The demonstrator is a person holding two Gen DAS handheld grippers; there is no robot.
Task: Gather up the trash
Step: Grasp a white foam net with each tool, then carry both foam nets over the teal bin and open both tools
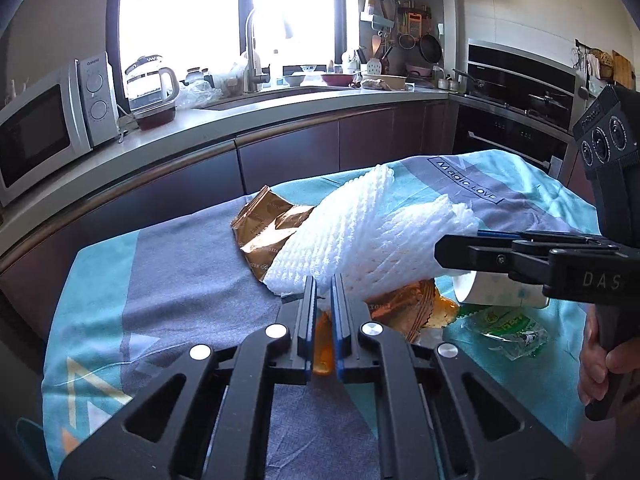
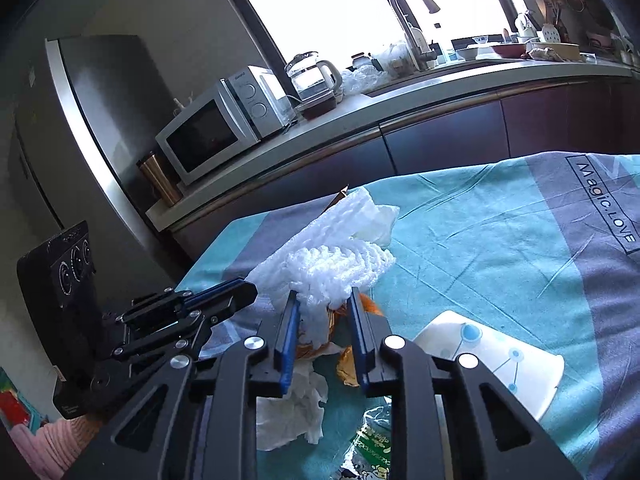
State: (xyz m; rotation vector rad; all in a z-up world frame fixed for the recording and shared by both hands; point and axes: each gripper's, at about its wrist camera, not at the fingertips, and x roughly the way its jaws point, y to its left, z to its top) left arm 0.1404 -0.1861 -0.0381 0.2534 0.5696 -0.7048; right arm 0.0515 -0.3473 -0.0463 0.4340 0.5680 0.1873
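Note:
A white foam net [image 1: 360, 236] lies across a crumpled gold wrapper [image 1: 268, 228] on the teal and grey cloth [image 1: 180, 280]. My left gripper [image 1: 322, 292] is shut on the net's near edge, and orange wrapper shows behind its fingers. From the right comes my right gripper [image 1: 440, 248], held by a hand [image 1: 600, 360], shut on the net's other end. In the right wrist view my right gripper [image 2: 323, 304] has the bunched foam net [image 2: 328, 268] between its pads. The left gripper [image 2: 252, 290] meets the net from the left. A crumpled tissue [image 2: 292, 412] lies below.
A tipped paper cup [image 1: 492, 292] [image 2: 500, 360] and a green plastic wrapper [image 1: 512, 330] [image 2: 372, 444] lie beside the pile. Behind the table runs a counter with a microwave [image 1: 40, 136], a kettle [image 1: 150, 80] and a sink tap [image 1: 252, 52]. An oven [image 1: 520, 92] stands at right and a fridge [image 2: 100, 120] at left.

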